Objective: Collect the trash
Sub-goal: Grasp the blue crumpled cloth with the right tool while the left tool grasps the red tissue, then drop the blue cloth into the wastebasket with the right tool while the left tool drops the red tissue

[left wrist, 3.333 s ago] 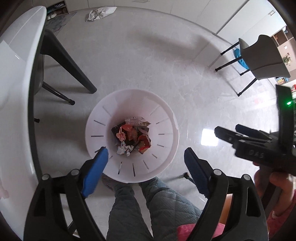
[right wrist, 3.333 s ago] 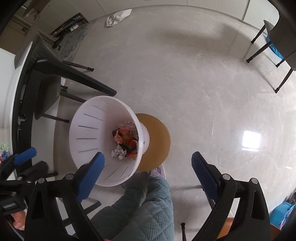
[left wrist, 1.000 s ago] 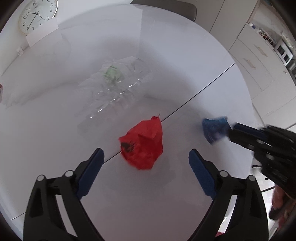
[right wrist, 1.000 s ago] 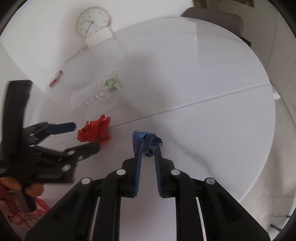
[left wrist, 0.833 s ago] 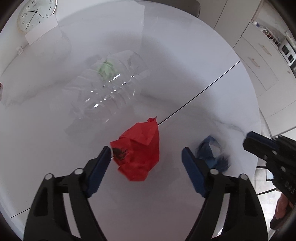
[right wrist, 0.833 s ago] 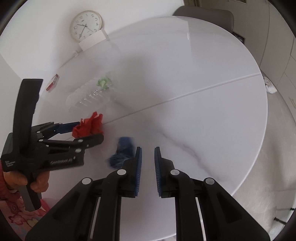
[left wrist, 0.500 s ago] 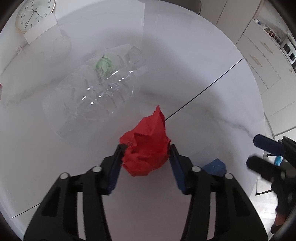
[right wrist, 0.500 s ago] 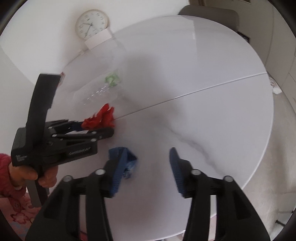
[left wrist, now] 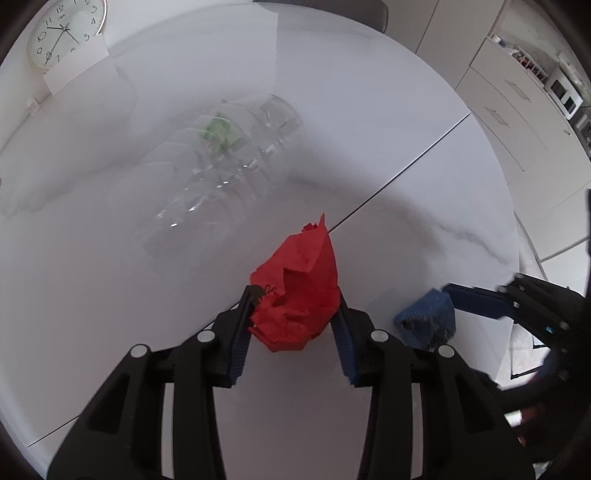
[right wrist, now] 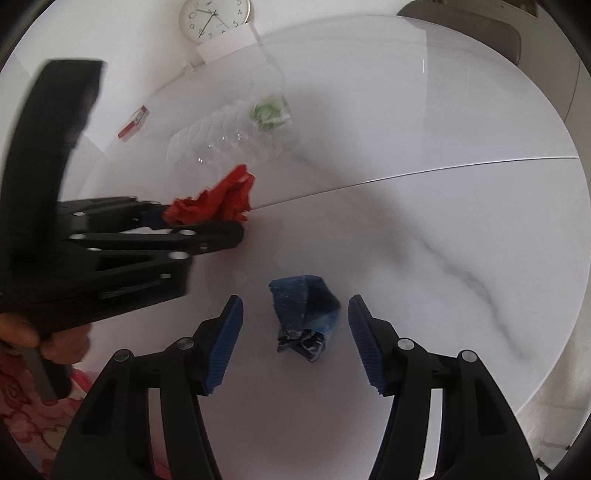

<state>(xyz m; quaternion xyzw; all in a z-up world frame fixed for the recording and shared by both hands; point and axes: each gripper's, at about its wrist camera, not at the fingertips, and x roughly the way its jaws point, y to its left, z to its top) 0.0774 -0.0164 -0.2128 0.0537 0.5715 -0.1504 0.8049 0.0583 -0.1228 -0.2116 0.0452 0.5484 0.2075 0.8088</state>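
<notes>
Left wrist view
My left gripper: clamped on the red wad, one pad pressed to each side of it.
Red wad: one, at the table seam, its tip pointing up toward the bottle.
Blue wad: one, just right of my left gripper, at the tips of my right gripper.
Bottle: one, clear, lying on its side beyond the red wad, green cap end farthest from me.
Table: white, round; edge curves down the right side, close behind the blue wad; broad bare top ahead.
Clock: one, on the wall top left.

Right wrist view
My right gripper: jaws spread wide, one either side of the blue wad, touching neither side.
Blue wad: on the tabletop, between my pads.
My left gripper: comes in from the left, red wad pinched at its tip.
Box: one small red-and-white one near the far left rim.
Room: bare marble to the right up to the table edge.
</notes>
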